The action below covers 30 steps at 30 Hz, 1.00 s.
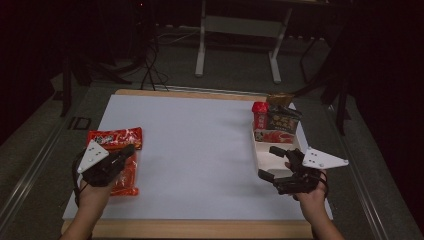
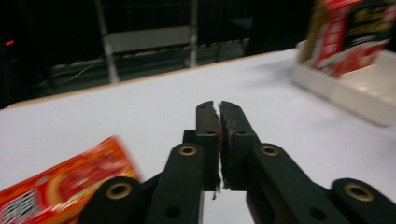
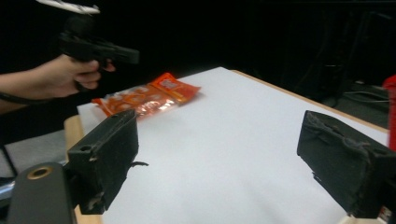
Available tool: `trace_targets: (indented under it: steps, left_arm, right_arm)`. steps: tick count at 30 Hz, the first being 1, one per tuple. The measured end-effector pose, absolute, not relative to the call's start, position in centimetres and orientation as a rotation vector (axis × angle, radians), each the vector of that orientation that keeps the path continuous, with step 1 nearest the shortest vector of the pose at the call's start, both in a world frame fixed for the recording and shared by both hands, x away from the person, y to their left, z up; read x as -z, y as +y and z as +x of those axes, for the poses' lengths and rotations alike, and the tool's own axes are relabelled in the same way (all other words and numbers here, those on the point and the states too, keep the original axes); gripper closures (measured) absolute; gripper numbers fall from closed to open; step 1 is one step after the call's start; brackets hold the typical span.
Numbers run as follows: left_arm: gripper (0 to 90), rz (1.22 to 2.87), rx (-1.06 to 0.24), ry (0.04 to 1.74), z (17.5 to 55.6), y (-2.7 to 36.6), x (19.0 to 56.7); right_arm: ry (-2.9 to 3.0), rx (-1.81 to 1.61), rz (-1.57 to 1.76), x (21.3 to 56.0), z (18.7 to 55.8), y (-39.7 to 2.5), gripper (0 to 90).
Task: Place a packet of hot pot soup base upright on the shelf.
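The red snack packets (image 1: pixel 117 157) lay flat at the near left of the white worktop (image 1: pixel 195 155), one crosswise at the far end and another running toward the person beneath the left hand. The left tongs (image 1: pixel 129 149) hovered just above them, and in the left gripper view the jaws stood pressed together with nothing between them, a blurred corner of a packet (image 2: pixel 70 182) showing low at the left. Judging from this, the step in hand was the approach to a packet for pick-up; the next move would call for parting those jaws, lowering them over an edge of the wrapper and pinching the thin film without sliding it along the smooth sheet. Across the worktop the right tongs (image 1: pixel 267 162) were held at the near end of the white tray (image 1: pixel 261 161), their jaws spread wide and empty, as the right gripper view showed with bare white sheet between the two black pads (image 3: pixel 108 154); that view also caught the packets (image 3: pixel 149 95) and the left hand (image 3: pixel 70 74) farther off. The tray stood at the right edge and appeared divided into compartments: its far end held a red cup (image 1: pixel 260 116) and a dark packet (image 1: pixel 282 122) standing upright side by side, while the near compartment looked empty, likely the place meant for the next packet.
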<state>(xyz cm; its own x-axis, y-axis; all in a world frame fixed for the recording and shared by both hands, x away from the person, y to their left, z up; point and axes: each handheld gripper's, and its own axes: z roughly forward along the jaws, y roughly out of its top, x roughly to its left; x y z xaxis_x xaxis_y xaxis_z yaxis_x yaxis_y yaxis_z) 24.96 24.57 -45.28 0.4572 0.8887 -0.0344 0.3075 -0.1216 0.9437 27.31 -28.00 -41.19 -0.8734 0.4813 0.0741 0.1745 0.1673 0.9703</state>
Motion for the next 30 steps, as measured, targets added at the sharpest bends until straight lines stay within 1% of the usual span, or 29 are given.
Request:
trace_targets:
  steps: [1, 8, 10, 12, 13, 16, 19, 26, 30]
  left_arm:
    - [90.0, 1.68, -0.71, 1.065, 25.1, 25.2, 45.6]
    - [90.0, 1.703, -0.747, 1.191, 25.7, 28.2, 47.1]
    - [90.0, 1.696, -0.726, 1.273, 26.0, 29.8, 47.8]
    - [90.0, 1.708, -0.729, 1.292, 26.0, 30.2, 48.1]
    - [90.0, 1.732, -0.729, 1.333, 26.1, 31.0, 48.6]
    - [90.0, 1.736, -0.727, 1.354, 26.1, 31.4, 48.9]
    - [90.0, 1.773, -0.705, 1.445, 26.5, 33.1, 50.4]
    - [90.0, 1.775, -0.72, 1.55, 27.5, 34.2, 51.9]
    - [90.0, 1.763, -0.726, 1.653, 28.5, 35.2, 52.7]
  right_arm:
    - [2.2, -1.783, 0.634, 41.2, 27.3, -28.0, 12.3]
    - [2.21, -1.738, 0.625, 41.3, 27.2, -27.7, 12.4]
    - [2.227, -1.728, 0.621, 41.5, 27.2, -27.6, 12.5]
    - [2.233, -1.739, 0.62, 41.6, 27.2, -27.5, 12.5]
    - [2.24, -1.741, 0.618, 41.6, 27.2, -27.5, 12.5]
    - [2.242, -1.74, 0.617, 41.6, 27.2, -27.5, 12.5]
    - [2.248, -1.756, 0.6, 41.6, 27.2, -27.2, 12.7]
    - [2.271, -1.752, 0.581, 41.7, 27.1, -26.9, 12.8]
    - [2.282, -1.758, 0.57, 41.7, 27.1, -26.9, 12.9]
